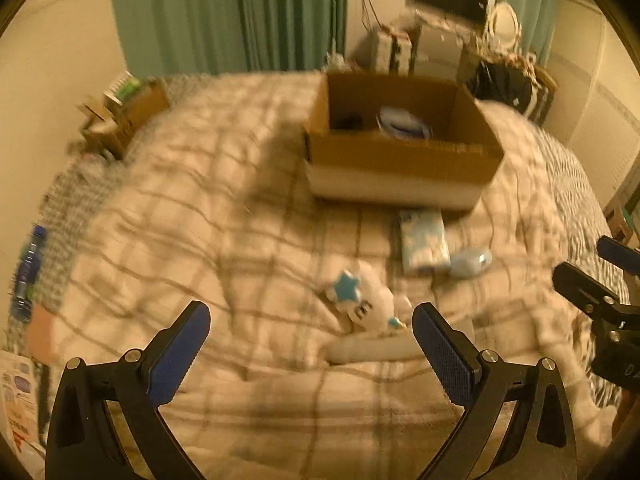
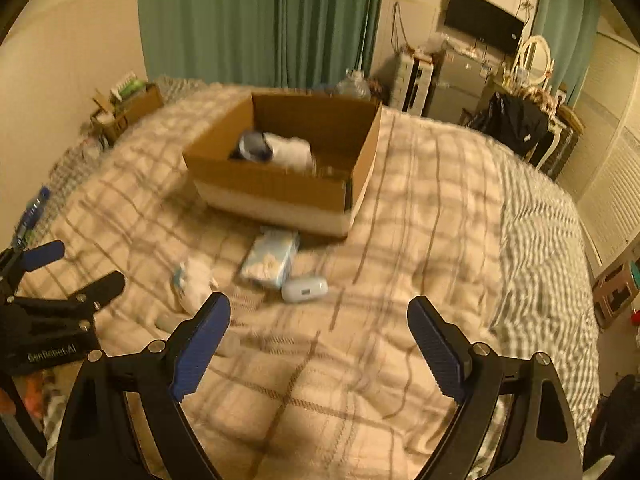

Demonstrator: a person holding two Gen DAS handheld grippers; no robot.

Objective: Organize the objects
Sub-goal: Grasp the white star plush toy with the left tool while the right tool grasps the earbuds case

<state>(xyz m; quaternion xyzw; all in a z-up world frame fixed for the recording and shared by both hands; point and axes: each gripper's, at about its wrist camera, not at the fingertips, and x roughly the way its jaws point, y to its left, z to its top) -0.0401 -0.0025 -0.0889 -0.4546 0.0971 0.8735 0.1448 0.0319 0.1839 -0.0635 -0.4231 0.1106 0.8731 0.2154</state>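
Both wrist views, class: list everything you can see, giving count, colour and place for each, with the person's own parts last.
cardboard box: one, brown, open, on the bed, a few items inside
tissue pack: one, pale blue and white, just in front of the box
small case: one, light blue, beside the tissue pack
plush toy: one, white with blue star, on the blanket
blanket: one, cream plaid, covering the bed
curtains: green, far wall
left gripper: black, blue pads, open
right gripper: black, blue pads, open
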